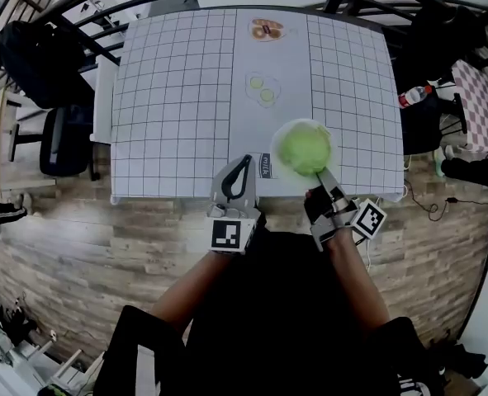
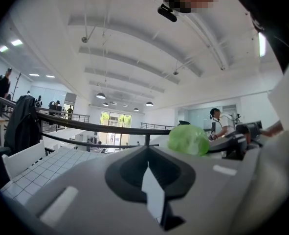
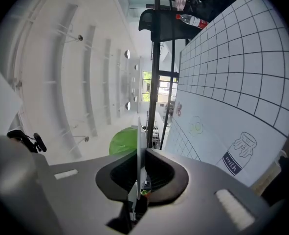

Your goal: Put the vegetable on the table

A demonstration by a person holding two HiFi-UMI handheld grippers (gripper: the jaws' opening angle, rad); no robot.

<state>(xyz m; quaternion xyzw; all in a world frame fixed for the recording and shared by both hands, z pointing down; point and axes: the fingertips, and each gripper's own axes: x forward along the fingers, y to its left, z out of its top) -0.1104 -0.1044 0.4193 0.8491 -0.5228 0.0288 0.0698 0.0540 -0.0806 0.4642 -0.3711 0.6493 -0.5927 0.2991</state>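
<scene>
The right tongs are pinched shut on the near edge of the round lettuce, which lies straight ahead of them over the bench's near edge, while the left tongs, closed on nothing, wait just to its left.

The table wore a matt, paper-like gridded sheet; the floor at 8 o'clock was worn wood planking; the vegetable looked leafy and faintly glossy.
</scene>
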